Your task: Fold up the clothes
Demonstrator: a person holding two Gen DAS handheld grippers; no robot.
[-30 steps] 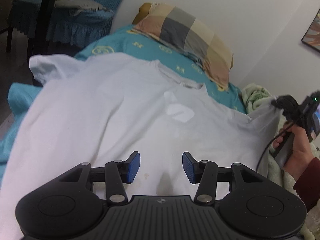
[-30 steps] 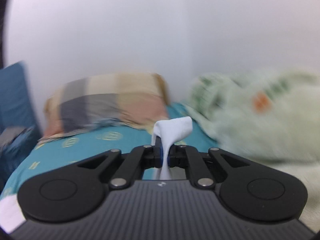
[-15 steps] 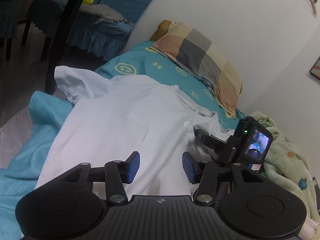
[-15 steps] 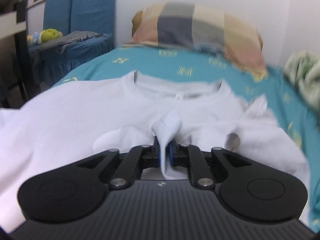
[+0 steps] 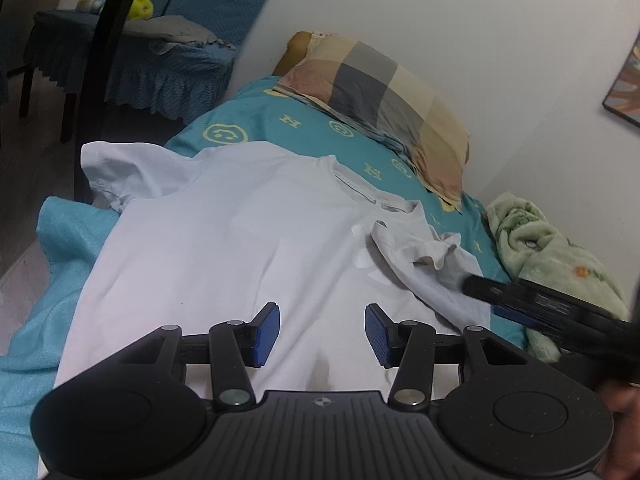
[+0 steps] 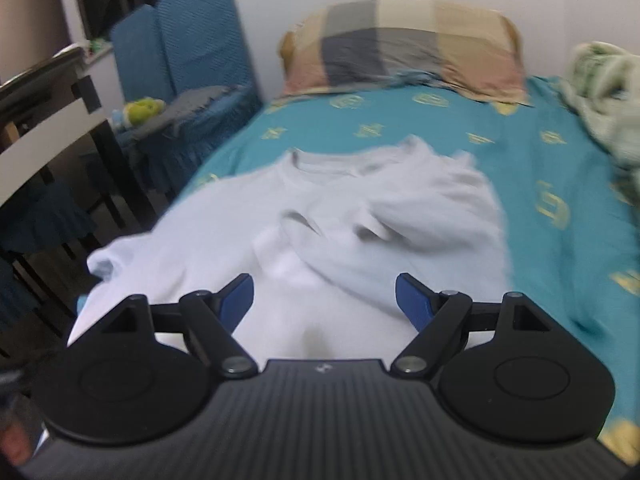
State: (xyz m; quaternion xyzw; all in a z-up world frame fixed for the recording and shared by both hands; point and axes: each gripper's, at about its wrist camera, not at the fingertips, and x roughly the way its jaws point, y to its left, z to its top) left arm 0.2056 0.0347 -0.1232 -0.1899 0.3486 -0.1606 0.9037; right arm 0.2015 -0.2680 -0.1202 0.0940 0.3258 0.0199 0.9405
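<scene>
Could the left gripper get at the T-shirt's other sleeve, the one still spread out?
Probably yes. The left gripper is open above the white T-shirt, and the flat sleeve lies uncovered near the bed's edge, with nothing between them. The right gripper is on the opposite side.

white t-shirt (image 5: 240,248) flat, one sleeve folded inward

Dim, flat indoor light, soft shadows. Strong fisheye bending and dark vignette at corners. Left wrist view sharp; right wrist view motion-blurred, white T-shirt (image 6: 360,216) smeared and overexposed.
</scene>
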